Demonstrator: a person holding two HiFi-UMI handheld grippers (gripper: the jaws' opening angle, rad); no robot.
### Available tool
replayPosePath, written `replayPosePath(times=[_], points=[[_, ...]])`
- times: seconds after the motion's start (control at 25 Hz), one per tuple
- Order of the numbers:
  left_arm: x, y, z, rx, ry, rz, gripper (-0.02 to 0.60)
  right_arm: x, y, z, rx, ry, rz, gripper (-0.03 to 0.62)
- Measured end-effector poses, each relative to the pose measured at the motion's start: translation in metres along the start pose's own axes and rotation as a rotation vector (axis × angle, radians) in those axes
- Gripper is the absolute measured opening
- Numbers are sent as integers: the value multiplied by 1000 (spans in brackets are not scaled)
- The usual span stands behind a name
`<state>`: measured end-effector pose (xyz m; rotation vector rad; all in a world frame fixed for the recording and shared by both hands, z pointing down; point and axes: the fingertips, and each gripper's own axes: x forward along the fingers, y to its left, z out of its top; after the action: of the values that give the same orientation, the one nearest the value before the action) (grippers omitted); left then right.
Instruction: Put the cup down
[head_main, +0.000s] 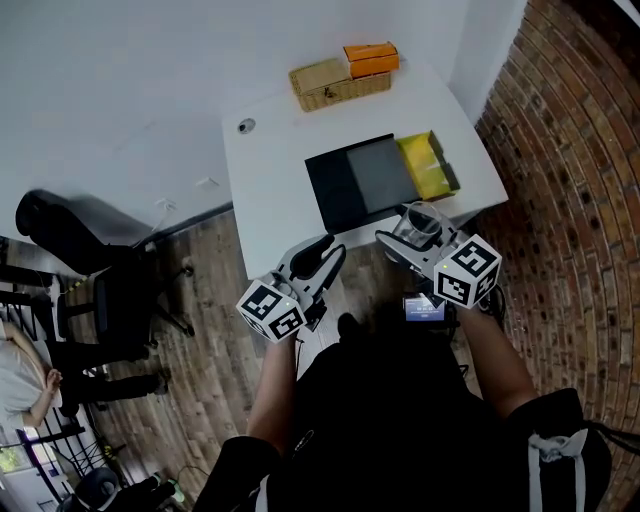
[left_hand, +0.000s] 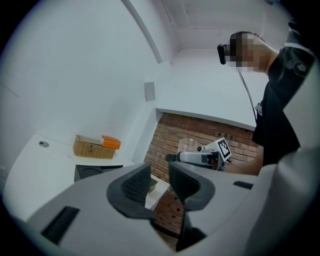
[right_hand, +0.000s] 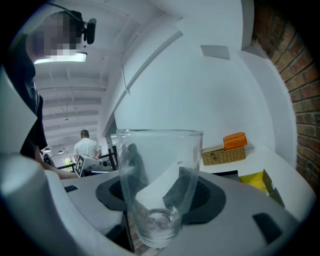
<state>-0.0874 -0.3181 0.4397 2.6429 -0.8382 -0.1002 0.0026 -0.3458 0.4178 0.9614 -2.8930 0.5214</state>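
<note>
A clear glass cup (head_main: 422, 222) stands upright between the jaws of my right gripper (head_main: 412, 234), which is shut on it. It hangs in the air just off the front edge of the white table (head_main: 270, 170). In the right gripper view the cup (right_hand: 160, 150) fills the middle, with a dark pad on each side of it. My left gripper (head_main: 325, 252) is held to the left of the cup, near the same table edge. Its jaws (left_hand: 159, 182) stand apart with nothing between them. From the left gripper view the cup (left_hand: 187, 146) shows to the right.
On the table lie a black tray (head_main: 360, 180), a yellow box (head_main: 428, 165), a wicker basket (head_main: 335, 85) and an orange box (head_main: 371, 58). A brick wall (head_main: 570, 150) runs along the right. A black chair (head_main: 90, 270) stands on the wooden floor at the left.
</note>
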Motion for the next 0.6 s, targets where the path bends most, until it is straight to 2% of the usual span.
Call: replayPosePath(times=[0.6], points=[[-8, 7, 2, -6, -3, 0, 118, 8, 7, 0, -8, 5, 3, 273]])
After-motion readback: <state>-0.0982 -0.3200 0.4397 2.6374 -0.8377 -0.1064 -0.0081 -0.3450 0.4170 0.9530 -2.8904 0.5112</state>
